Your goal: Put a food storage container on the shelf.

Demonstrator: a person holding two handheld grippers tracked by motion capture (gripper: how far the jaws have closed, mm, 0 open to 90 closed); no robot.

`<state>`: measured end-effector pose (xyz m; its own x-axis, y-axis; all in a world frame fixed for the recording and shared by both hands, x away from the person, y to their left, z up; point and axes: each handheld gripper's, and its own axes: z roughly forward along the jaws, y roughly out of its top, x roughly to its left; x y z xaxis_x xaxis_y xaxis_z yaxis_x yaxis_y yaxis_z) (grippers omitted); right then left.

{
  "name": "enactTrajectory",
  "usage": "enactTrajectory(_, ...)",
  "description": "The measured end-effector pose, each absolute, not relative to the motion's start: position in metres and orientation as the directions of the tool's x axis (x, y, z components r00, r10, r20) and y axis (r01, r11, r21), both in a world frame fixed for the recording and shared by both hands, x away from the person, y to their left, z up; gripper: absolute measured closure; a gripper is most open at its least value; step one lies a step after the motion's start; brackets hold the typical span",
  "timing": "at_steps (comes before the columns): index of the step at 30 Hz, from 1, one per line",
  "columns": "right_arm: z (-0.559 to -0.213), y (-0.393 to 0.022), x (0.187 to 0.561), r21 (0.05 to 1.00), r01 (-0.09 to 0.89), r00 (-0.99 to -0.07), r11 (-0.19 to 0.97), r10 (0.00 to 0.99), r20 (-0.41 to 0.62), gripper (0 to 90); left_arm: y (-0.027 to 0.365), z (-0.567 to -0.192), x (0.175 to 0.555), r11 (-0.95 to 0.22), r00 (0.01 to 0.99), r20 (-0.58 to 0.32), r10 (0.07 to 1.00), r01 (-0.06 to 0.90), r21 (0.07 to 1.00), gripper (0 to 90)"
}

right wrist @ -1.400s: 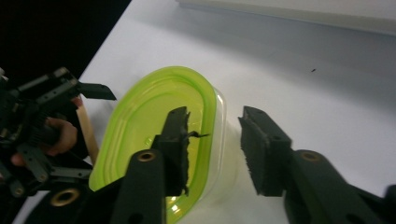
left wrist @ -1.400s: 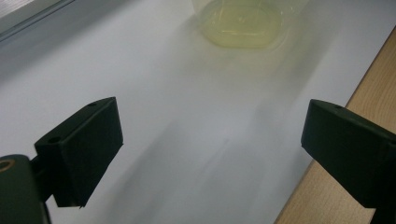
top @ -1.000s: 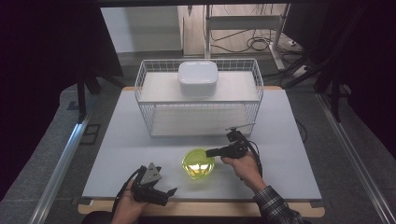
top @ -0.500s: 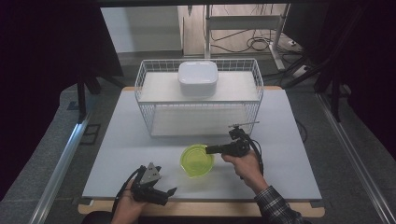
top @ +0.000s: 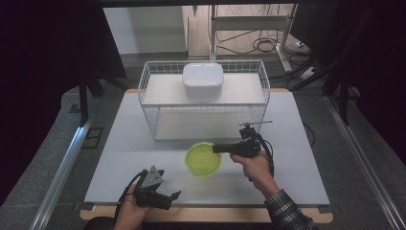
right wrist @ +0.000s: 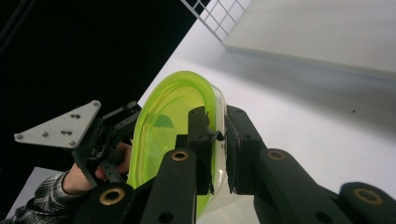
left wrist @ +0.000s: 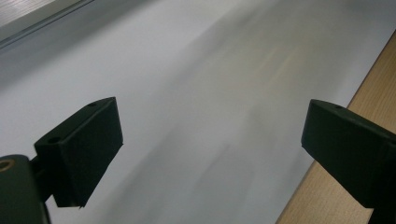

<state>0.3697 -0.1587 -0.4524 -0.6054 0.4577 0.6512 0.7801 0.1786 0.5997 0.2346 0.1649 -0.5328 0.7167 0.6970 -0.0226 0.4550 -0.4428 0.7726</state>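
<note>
1. Right tool [top: 216, 148] clamped on the rim of the green bowl [top: 203, 159]; in the right gripper view, jaws nearly together with the bowl's thin wall pinched between them [right wrist: 177, 135].
2. Bowl now nearer the wire basket [top: 158, 117] than a second ago: earlier lower on the worktop [top: 124, 143], closer to the near edge; since then shifted a little up and forward, opening turned more toward the high camera.
3. Seems lifted or tipped rather than lying flat, going by the right gripper view, where the rim stands steeply against the white surface; cannot tell for sure whether the base touches down.
4. Left tool [top: 163, 196] parked at the near edge, much as before, jaws wide apart and holding nothing; only bare worktop between them in the left gripper view [left wrist: 210, 121].
5. White container [top: 203, 80] sitting on top of the basket, unmoved.
6. Meaning, as a judgement: grasp secure, carry under way, bowl probably headed for the basket; placement not yet done.
</note>
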Motion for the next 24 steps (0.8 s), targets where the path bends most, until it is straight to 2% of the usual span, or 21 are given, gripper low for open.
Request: enactTrajectory(24,-0.398,-0.168,0.375,0.651,0.753,-0.624,0.101,0.426,0.655,81.9,0.165,-0.533,0.235,-0.448,0.718,-0.018,0.696,0.454,0.770,5.0)
